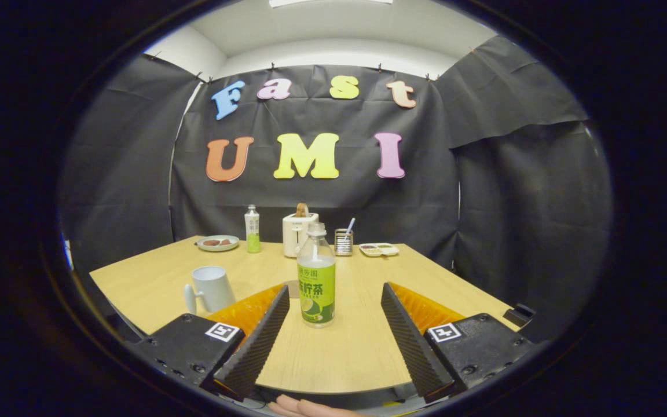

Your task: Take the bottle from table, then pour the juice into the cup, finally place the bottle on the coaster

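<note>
The bottle (316, 277) stands upright on the bench (356, 341), long axis vertical, cap up, between the tips of the gripper (333, 292), whose ribbed fingers (258, 341) are spread wide and touch nothing. It is clear plastic with a green label. At its 9 o'clock stands a smooth white cup (213, 288), handle facing left, on the pale wood-grain bench, with black cloth walls behind.

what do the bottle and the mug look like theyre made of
Bottle, between the open tool's fingers: clear glossy plastic by the look, see-through above its green label. Mug, beside it: likely glazed ceramic, opaque white with a soft sheen. Table: matte, light wood-grain.
</note>
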Tool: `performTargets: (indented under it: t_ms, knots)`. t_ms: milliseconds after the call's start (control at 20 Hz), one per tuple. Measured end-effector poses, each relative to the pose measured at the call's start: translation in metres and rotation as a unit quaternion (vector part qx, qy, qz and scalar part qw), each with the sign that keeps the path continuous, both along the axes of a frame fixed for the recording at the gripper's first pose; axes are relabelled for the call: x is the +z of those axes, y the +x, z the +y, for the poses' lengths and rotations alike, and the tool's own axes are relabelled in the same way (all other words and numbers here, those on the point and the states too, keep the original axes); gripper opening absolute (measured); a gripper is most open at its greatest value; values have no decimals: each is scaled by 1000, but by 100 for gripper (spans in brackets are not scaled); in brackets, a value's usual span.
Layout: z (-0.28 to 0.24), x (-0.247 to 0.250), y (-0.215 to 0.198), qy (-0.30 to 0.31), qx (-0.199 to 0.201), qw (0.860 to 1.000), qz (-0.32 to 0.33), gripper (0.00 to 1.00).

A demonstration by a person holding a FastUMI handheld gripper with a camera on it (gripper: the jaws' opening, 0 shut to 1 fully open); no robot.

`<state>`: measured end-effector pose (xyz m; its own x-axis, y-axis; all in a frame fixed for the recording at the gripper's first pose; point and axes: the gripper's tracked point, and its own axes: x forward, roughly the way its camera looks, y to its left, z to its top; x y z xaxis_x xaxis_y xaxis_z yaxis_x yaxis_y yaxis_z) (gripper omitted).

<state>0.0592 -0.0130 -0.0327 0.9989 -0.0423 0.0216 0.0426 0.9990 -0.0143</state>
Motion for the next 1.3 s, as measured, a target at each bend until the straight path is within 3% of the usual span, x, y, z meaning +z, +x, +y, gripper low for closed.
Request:
performTargets:
  t_ms: [250, 700, 850, 1000, 1250, 1300]
  knots:
    - [16, -8, 44, -4, 25, 1000, -11, 100]
    - [27, -21, 117, 1, 25, 1000, 2, 100]
    - [34, -7, 131, -7, 31, 999, -13, 100]
    - [22, -2, 148, -14, 0, 1000, -22, 100]
    - [30, -3, 160, 7, 19, 1000, -2, 100]
    - [26, -3, 161, 10, 13, 1000, -2, 94]
